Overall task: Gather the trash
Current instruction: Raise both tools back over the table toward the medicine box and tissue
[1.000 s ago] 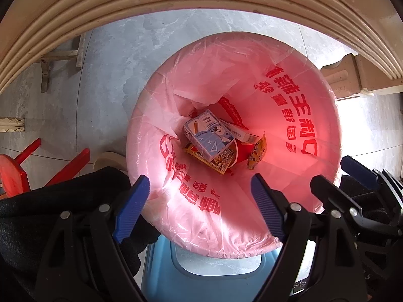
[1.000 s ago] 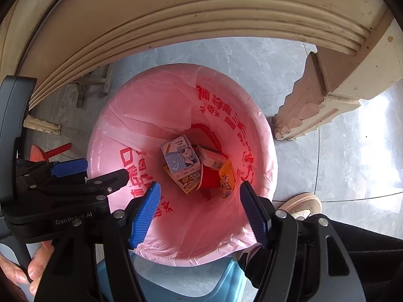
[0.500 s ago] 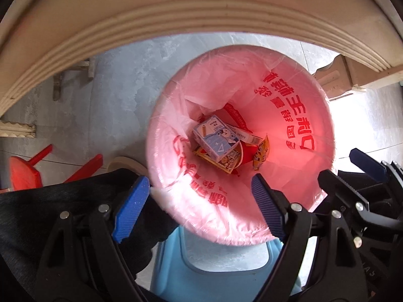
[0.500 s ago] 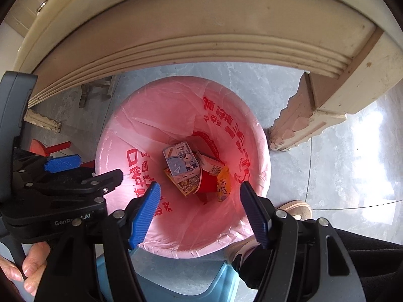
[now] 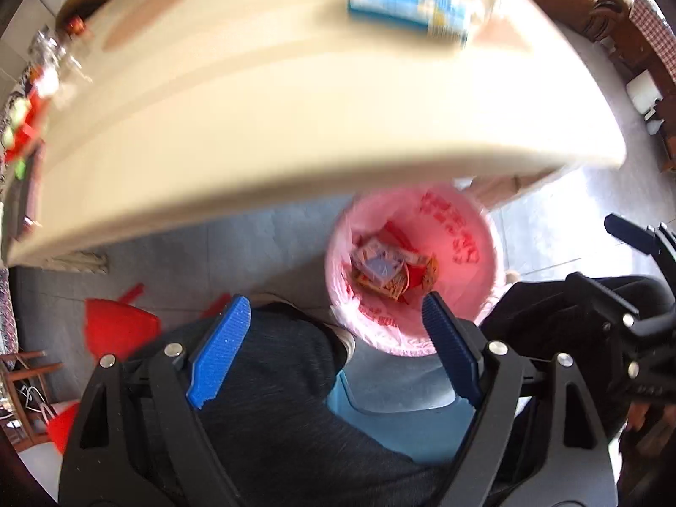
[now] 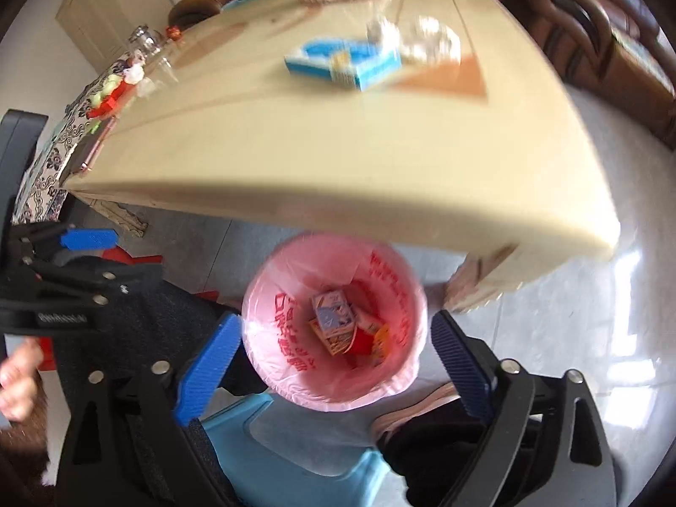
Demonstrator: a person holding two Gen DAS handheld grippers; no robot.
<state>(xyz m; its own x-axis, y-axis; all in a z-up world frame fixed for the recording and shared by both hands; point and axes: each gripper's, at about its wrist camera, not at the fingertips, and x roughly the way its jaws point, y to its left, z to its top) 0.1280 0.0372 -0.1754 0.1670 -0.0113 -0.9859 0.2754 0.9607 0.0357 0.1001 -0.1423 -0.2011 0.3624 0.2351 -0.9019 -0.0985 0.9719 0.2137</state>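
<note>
A bin with a pink liner [image 5: 460, 228] [image 6: 295, 279] stands on the floor under the cream table edge. Boxes and wrappers [image 5: 384, 270] [image 6: 338, 323] lie at its bottom. A blue box [image 6: 342, 63] [image 5: 405, 8] and crumpled clear plastic [image 6: 426, 40] lie on the cream table [image 6: 338, 156] [image 5: 253, 105]. My left gripper [image 5: 333, 350] is open and empty, above and to the near left of the bin. My right gripper [image 6: 336, 367] is open and empty, above the bin's near rim.
A blue plastic stool [image 6: 287, 452] [image 5: 401, 401] sits below the grippers. Red plastic stools [image 5: 118, 329] stand on the grey tile floor at left. Glass jars [image 6: 145, 42] and small red and green items [image 6: 110, 93] sit at the table's far left. A dark wooden chair [image 6: 591, 29] stands behind the table.
Both grippers have risen well above the bin and tilted up. The bin looks smaller and the tabletop with the blue box has come into view. Both stay open.
</note>
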